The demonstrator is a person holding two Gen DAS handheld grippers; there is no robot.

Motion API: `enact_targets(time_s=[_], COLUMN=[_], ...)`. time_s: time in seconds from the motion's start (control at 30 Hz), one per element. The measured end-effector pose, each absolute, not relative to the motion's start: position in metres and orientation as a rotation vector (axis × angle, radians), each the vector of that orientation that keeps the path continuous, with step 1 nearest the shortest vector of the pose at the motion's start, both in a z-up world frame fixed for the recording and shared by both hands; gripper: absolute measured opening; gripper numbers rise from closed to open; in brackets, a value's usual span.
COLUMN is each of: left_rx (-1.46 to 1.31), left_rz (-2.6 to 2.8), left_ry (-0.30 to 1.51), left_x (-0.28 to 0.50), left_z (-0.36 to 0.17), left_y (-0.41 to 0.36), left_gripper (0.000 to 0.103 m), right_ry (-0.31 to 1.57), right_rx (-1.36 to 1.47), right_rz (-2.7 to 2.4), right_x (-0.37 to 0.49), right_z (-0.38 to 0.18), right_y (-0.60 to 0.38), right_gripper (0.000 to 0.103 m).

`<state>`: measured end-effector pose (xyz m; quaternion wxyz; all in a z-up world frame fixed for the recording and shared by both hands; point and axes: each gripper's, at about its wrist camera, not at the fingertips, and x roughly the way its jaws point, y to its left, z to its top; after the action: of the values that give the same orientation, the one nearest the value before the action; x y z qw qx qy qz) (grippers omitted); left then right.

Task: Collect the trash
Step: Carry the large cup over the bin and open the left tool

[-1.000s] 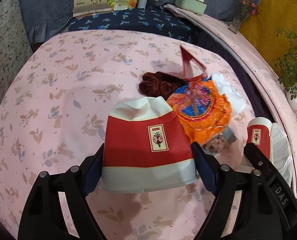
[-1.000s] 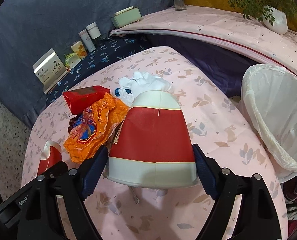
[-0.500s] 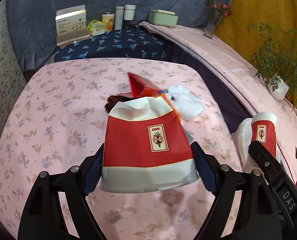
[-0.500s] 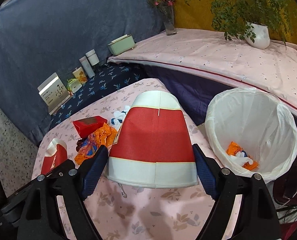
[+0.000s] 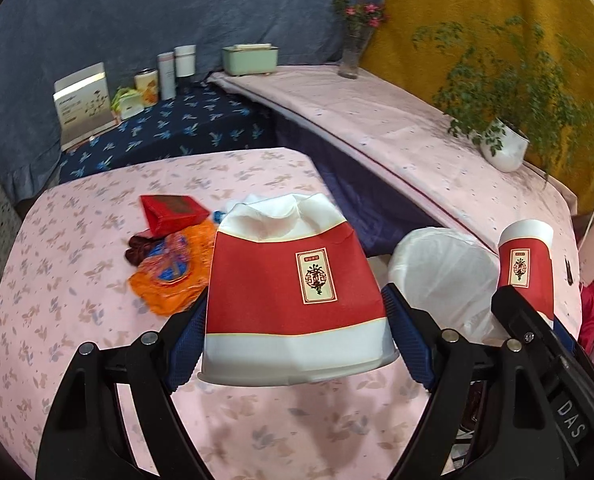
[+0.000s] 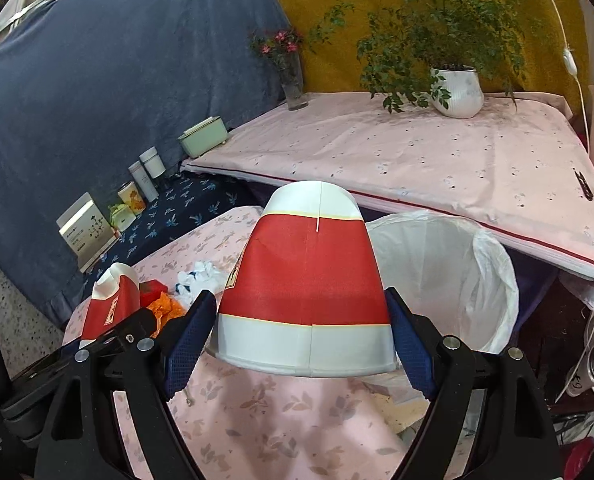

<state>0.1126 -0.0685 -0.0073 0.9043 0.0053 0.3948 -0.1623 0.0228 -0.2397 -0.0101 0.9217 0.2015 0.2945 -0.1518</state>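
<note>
Above a pink floral-covered bench, the left hand-held gripper is clamped on a crumpled red-and-white paper cup, mouth toward the camera, its dented base hiding part of the litter behind. The right hand-held gripper grips a second red-and-white cup the same way, screening the near side of the white-lined bin, whose contents cannot be seen. An orange wrapper, red box and a half-hidden white wad lie on the bench.

paper cup: matt paper, dented | worktop: soft printed cloth | bin liner: thin translucent plastic | fingers: textured blue pads
</note>
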Motion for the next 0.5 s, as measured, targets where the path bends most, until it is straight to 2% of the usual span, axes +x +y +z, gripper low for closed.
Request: enact_targets(time_s=[0.5], left_rx=[0.122], left_rz=[-0.48], left_ry=[0.828], left_x=[0.113], left_z=[-0.015], left_y=[-0.172], left_gripper=[0.079], right_ry=[0.588], right_rx=[0.468], right_rz=[-0.456], right_x=[-0.005], right_z=[-0.02], right_y=[-0.322], right_gripper=[0.08])
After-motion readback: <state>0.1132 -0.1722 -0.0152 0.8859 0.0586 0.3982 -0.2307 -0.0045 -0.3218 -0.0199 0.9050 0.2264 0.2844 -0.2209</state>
